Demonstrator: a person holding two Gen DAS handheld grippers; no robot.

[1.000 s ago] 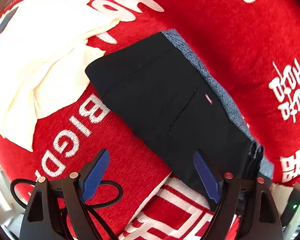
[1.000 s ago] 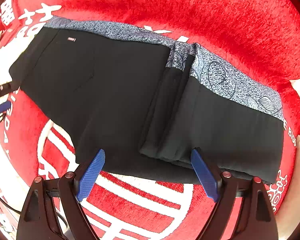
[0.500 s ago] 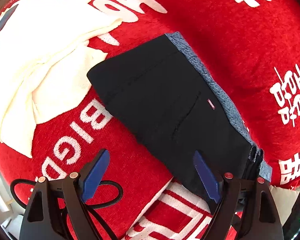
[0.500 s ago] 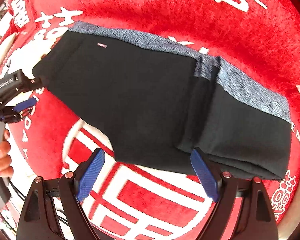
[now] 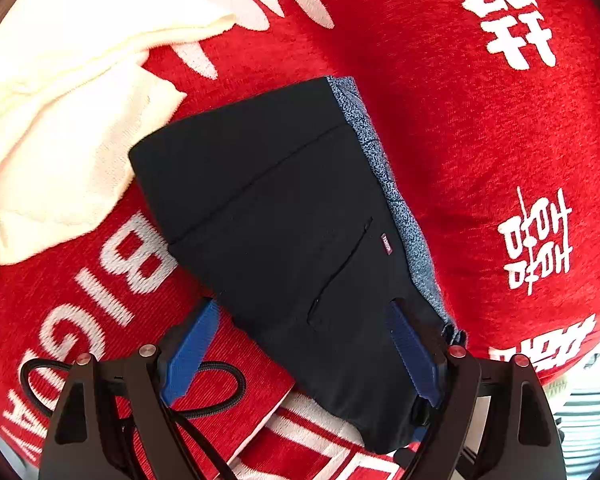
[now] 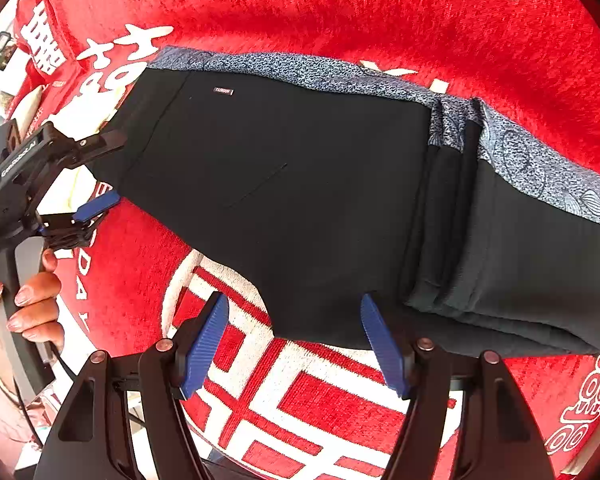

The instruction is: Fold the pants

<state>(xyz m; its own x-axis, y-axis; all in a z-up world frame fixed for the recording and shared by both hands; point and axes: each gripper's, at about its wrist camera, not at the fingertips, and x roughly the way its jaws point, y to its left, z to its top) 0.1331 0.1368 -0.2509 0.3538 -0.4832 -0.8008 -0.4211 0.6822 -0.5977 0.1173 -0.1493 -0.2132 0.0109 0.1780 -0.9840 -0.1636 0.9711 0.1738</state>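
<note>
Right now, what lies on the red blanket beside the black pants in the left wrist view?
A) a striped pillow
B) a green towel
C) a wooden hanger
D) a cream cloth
D: a cream cloth lies crumpled on the red blanket just left of the pants, its edge meeting their corner.

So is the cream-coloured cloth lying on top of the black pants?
No, the cream-coloured cloth lies beside the black pants on the red printed blanket, with nothing covering the pants.
</note>
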